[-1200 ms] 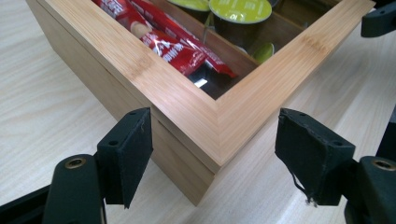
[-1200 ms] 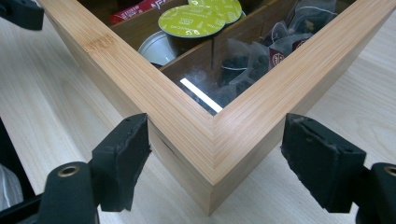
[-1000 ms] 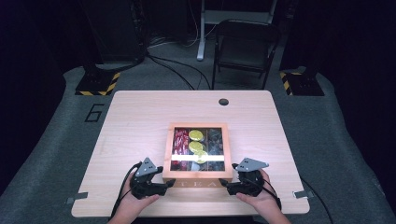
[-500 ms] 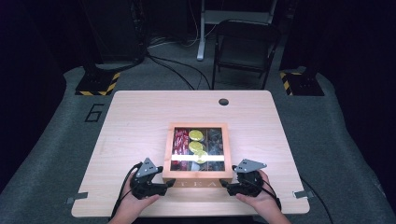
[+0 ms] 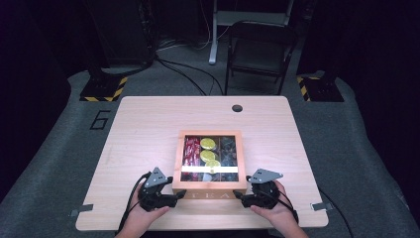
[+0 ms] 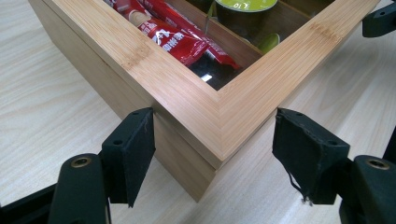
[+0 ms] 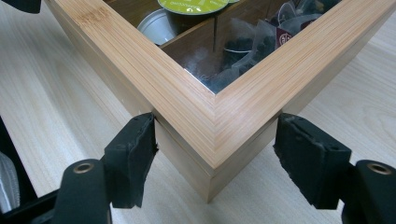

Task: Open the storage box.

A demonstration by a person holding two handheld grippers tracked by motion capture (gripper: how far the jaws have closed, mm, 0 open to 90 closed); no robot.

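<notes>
A bamboo tea box (image 5: 209,191) with a glass lid sits near the table's front edge. Under the glass lie red sachets (image 5: 191,148), green-topped capsules (image 5: 207,144) and dark tea bags (image 5: 228,148). My left gripper (image 5: 179,194) straddles the front left corner of the box (image 6: 187,93), and both pads (image 6: 135,154) rest against its walls. My right gripper (image 5: 239,197) straddles the front right corner (image 7: 210,121). Its jaws have just been closing with that corner between them, and its pads (image 7: 133,158) now touch the wood on both sides.
The light wooden table (image 5: 148,129) has bare surface to the left, right and behind the box, with a round cable hole (image 5: 237,107) at the back. A dark folding chair (image 5: 260,49) stands beyond the far edge.
</notes>
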